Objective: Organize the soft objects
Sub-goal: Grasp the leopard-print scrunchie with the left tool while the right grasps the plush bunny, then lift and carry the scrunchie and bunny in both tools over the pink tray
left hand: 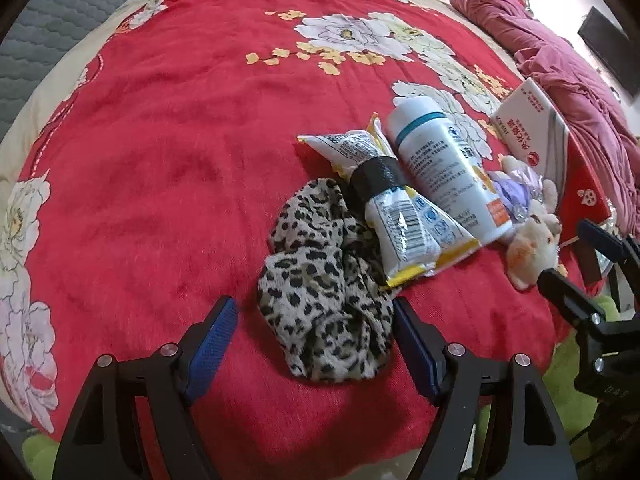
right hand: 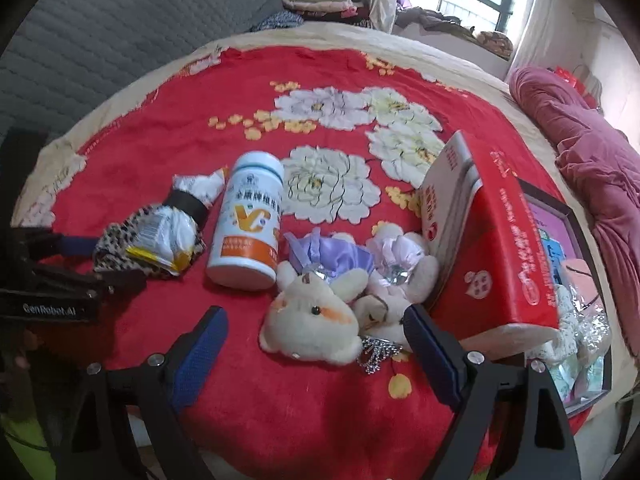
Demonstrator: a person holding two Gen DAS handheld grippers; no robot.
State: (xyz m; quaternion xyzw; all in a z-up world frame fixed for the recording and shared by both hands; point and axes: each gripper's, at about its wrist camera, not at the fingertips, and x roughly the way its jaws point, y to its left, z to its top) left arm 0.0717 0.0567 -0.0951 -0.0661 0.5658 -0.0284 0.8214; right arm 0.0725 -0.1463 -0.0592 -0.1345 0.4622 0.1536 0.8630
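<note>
On the red flowered bed, at lower centre of the left wrist view, the leopard-print cloth lies between the wide left tongs, untouched; in the right wrist view the plush toy lies between the wide, empty right tongs.

A crumpled leopard-print fabric scrunchie lay on the red blanket; two cream plush bears in lilac dresses lay tumbled nearby.
</note>
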